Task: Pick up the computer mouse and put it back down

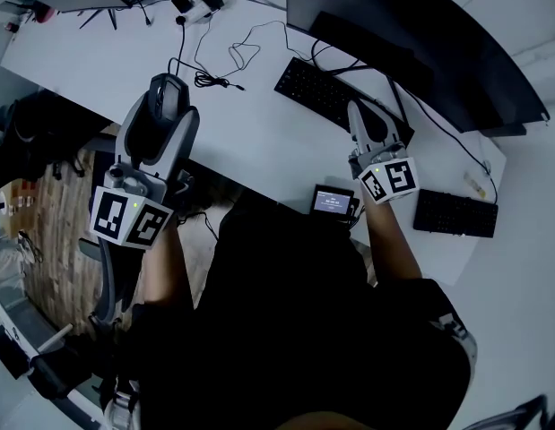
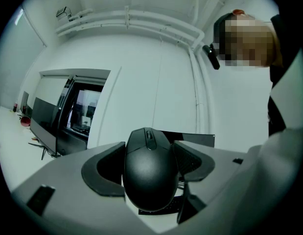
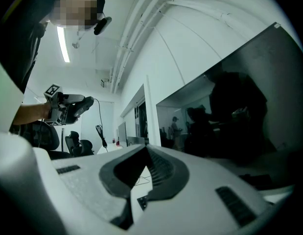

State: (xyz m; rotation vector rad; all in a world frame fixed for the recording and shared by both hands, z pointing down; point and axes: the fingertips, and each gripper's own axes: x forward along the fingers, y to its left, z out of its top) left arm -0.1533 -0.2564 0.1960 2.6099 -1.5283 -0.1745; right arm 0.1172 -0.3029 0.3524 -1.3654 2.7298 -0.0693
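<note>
Mouse [image 2: 150, 175] (aloft in left claw [image 1: 167, 101]) near desk [image 1: 250, 141] edge.

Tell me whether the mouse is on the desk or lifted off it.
Lifted. The left gripper clamps the mouse between its jaws, and the right gripper view shows it held in the air.

The computer mouse [image 2: 149, 175] is smooth black plastic with a soft shine on its back. The left gripper [image 2: 150, 146] is smooth pale grey plastic, with darker, dull pads [image 2: 190, 163] that look rubbery and have tiny ridges. The worktop [image 1: 259, 141] is smooth and plain white, the keyboard [image 1: 326, 92] at 1 o'clock is dull black plastic, the monitor [image 3: 239, 106] is dark and shiny like a mirror, the floor [image 1: 44, 231] at 9 o'clock looks like brown wood boards, and the person's top [image 1: 304, 312] is dark cloth.
</note>
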